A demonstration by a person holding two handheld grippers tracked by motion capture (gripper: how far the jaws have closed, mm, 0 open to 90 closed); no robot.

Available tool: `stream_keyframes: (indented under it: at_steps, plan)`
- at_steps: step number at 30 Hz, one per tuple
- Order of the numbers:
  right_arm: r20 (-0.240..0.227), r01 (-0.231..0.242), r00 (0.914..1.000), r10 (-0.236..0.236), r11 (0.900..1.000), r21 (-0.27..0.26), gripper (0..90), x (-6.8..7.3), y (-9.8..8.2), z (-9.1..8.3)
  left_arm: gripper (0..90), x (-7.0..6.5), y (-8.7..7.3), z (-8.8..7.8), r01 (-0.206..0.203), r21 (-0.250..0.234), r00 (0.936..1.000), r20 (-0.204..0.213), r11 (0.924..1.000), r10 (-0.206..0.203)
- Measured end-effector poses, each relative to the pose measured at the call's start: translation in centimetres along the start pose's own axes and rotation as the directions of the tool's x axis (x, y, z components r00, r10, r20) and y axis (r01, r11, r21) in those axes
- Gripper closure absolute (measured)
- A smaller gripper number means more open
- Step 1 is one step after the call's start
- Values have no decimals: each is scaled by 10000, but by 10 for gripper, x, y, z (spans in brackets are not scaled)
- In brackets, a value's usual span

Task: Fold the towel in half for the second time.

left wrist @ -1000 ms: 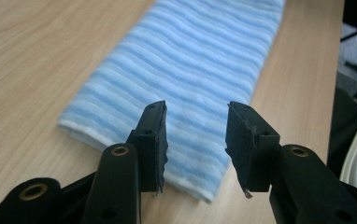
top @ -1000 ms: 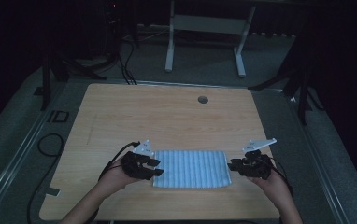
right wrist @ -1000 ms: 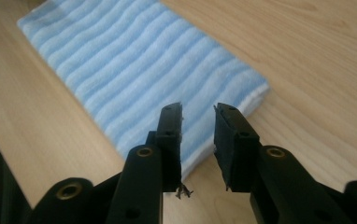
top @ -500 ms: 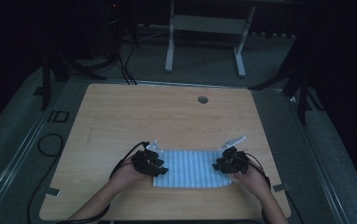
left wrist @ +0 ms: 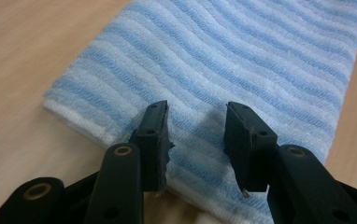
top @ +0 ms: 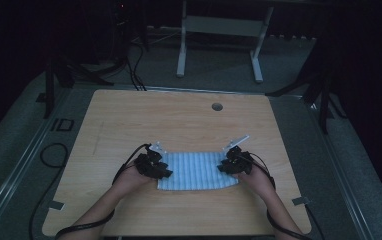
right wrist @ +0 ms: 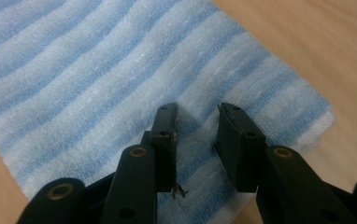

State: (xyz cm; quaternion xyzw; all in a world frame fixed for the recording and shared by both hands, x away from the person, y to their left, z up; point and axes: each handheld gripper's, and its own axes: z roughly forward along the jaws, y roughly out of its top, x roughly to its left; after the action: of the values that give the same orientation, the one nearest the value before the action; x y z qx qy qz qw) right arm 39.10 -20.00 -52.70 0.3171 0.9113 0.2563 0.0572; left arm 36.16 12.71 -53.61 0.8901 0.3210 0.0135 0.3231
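High view: folded blue-and-white striped towel [top: 197, 171] flat on wooden table [top: 179, 120], near the middle of the near edge. Left gripper [top: 155, 169] over towel's left end, right gripper [top: 227, 166] over its right end, each held in a hand [top: 129, 181] coming in from the near side. Cables trailing from both toward the near edge. Small round hole [top: 217, 106] in tabletop farther off, right of centre, well apart from towel. Grey floor around table, metal stand [top: 219, 35] beyond the far edge

Left gripper view: left gripper [left wrist: 197, 130] with jaws parted, a clear gap between them, tips low over striped towel [left wrist: 242, 60] close to its corner; pads not pressing on any fold, nothing pinched. Bare table [left wrist: 22, 56] to the left

Right gripper view: right gripper [right wrist: 197, 127] likewise parted, gap showing towel [right wrist: 83, 79] beneath, tips near towel's corner, nothing caught between them. Whether tips touch the cloth: cannot tell. Table [right wrist: 307, 42] bare to the right
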Motion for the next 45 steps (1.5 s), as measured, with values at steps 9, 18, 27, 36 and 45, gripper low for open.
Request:
stream_keyframes:
  at_steps: [9, 18, 27, 36, 45]
  plan:
    - [2, 54, 10000, -54, 10000, 68, 666, -9, 38, 21, 594, 36, -1, -10, 444, -43, 9978, -496, 9990, -446]
    - [14, -148, 9999, 148, 9994, 300, 662, -17, 72, 39, 591, 66, 10, -15, 697, 417, 9926, -1026, 9967, -651]
    - [42, -392, 9992, 390, 9966, 726, 657, -25, 103, 53, 590, 89, 18, -17, 978, 682, 9865, -1381, 9929, -877]
    - [233, -378, 9991, 354, 9930, 1122, 630, -25, 125, 63, 579, 101, 17, -23, 1344, 465, 9788, -1623, 9898, -1253]
    - [-76, 263, 9996, -257, 9956, 901, 420, -14, 124, 48, 452, 89, 6, -37, 1401, -240, 9810, -1320, 9898, -1420]
